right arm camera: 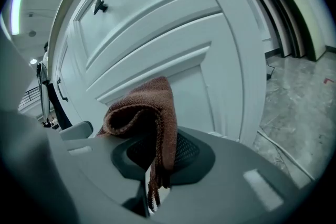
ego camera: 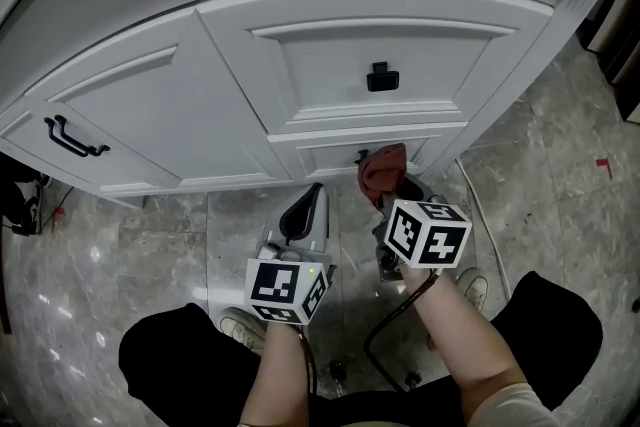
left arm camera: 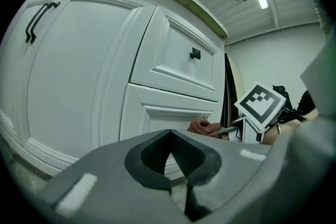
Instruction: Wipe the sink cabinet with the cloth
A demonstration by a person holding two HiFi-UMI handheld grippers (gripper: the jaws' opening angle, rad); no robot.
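One hand-held gripper (right arm camera: 155, 168) pinches cloth (right arm camera: 149, 110).

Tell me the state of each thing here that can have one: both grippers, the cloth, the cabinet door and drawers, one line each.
left gripper: jaws shut, nothing between them.
right gripper: jaws shut on the cloth.
cloth: bunched, pinched by the right gripper, up at the lower drawer front.
cabinet door: shut.
upper drawer: shut.
lower drawer: shut.
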